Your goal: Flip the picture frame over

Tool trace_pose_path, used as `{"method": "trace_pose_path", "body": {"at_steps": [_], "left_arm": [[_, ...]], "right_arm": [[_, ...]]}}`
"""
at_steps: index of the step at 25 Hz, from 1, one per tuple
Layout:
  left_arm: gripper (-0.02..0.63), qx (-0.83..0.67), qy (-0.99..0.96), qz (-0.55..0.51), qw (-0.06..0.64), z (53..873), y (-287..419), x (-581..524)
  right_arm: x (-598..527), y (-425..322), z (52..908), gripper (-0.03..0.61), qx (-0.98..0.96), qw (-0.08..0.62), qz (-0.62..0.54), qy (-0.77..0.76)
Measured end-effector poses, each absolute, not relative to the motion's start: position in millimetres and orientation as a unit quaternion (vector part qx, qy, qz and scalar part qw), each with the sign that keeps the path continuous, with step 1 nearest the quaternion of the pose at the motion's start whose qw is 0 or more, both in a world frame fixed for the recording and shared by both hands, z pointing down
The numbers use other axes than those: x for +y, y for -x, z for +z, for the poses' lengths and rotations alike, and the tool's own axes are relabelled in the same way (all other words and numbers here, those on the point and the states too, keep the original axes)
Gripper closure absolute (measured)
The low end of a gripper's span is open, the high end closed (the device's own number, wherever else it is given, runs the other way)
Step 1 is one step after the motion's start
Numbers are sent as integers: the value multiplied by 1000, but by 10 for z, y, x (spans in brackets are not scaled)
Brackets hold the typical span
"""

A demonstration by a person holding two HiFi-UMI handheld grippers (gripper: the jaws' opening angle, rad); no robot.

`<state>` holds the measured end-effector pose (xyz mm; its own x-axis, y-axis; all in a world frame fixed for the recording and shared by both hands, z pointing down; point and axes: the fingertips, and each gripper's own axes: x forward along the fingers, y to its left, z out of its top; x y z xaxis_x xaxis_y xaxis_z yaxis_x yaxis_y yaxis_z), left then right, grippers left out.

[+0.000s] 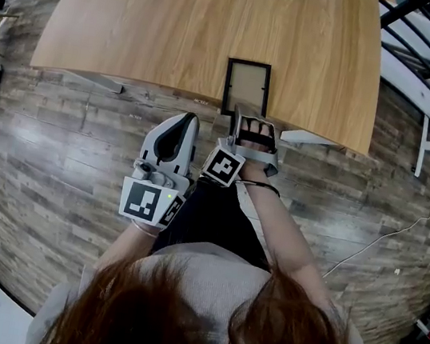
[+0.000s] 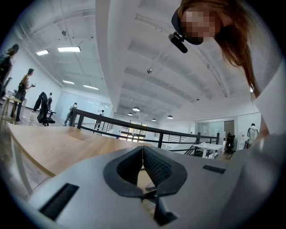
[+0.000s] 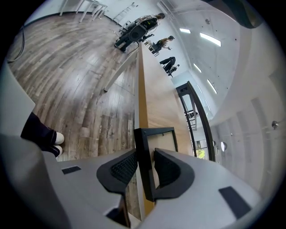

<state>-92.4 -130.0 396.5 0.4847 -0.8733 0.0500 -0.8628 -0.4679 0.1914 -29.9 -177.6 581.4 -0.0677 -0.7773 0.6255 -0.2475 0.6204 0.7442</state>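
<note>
Two grippers, one picture frame, one table, seen from the person's head and along each gripper.

**Right gripper**: the jaws are partly spread and straddle the near rail of the picture frame. The lower pad lies against the rail and the upper pad stands a sliver clear, so the rail sits between the jaws without being pinched.

**Left gripper**: the jaws are pressed together with nothing between them. It is held off the table, at about 8 o'clock from the right gripper in the head view.

**Picture frame**: a single black-edged frame lying flat at the table's near edge. Its long sides run from 12 to 6 o'clock, and it lies at 12 o'clock from the right gripper.

**Count:** each gripper carries one marker cube, two in all. The left gripper's cube is nearest the person. The right gripper's cube lies at about 1 o'clock from it.
</note>
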Motion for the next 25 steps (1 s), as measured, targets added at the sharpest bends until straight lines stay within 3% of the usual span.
{"method": "trace_pose_path", "body": {"at_steps": [10, 20, 25], "left_arm": [[606, -506, -856, -23, 98, 3993, 898, -1254], [605, -512, -853, -18, 98, 4006, 889, -1254], [606, -514, -852, -16, 98, 4000, 887, -1253]], "right_arm": [[-1797, 229, 5818, 467, -686, 561, -257, -384], [-1748, 246, 5851, 349, -723, 545, -194, -378], [-1700, 166, 5600, 341, -738, 511, -178, -403]]}}
